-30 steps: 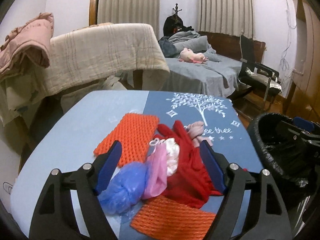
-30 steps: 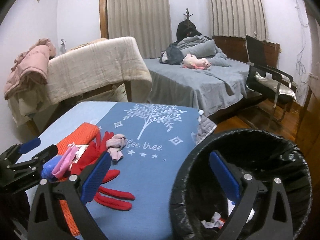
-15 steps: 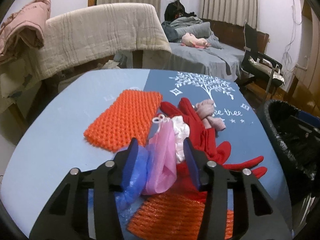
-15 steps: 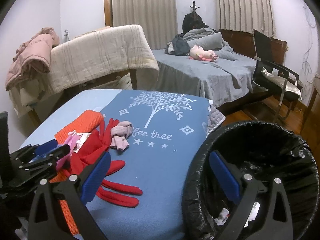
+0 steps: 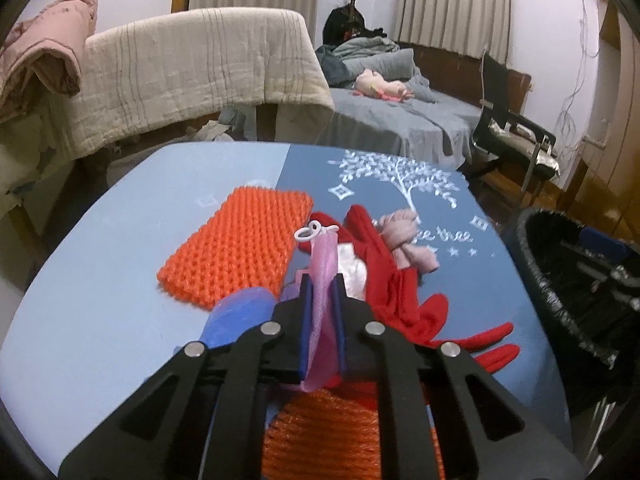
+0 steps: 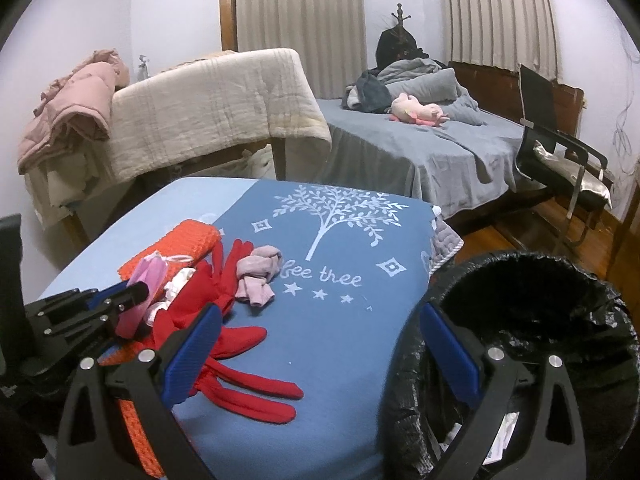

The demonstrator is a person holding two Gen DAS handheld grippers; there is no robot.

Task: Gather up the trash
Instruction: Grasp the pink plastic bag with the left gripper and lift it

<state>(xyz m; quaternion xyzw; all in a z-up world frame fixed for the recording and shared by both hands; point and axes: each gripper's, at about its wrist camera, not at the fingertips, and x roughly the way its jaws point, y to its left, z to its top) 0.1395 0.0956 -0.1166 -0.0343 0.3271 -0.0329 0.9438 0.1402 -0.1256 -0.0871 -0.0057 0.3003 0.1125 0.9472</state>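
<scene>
My left gripper [image 5: 321, 300] is shut on a pink plastic bag [image 5: 325, 268] that lies on the blue table cover [image 5: 120, 288], with a blue plastic bag [image 5: 236, 316] just to its left. The right wrist view shows the same pink bag [image 6: 146, 280] pinched in the left gripper [image 6: 136, 294]. My right gripper [image 6: 316, 332] is open and empty, held over the table's near right edge beside the black-lined trash bin [image 6: 560, 320]. The bin also shows in the left wrist view [image 5: 580, 280].
Orange foam nets [image 5: 240, 248] [image 5: 340, 432], red gloves [image 5: 392, 288] and pink socks [image 5: 408, 240] lie around the bags. A bed [image 6: 420, 148], a draped rack [image 6: 208, 112] and a black chair [image 6: 560, 152] stand beyond the table.
My left gripper has closed from wide open onto the pink bag. The right gripper has drifted slightly and stayed open by the bin.
</scene>
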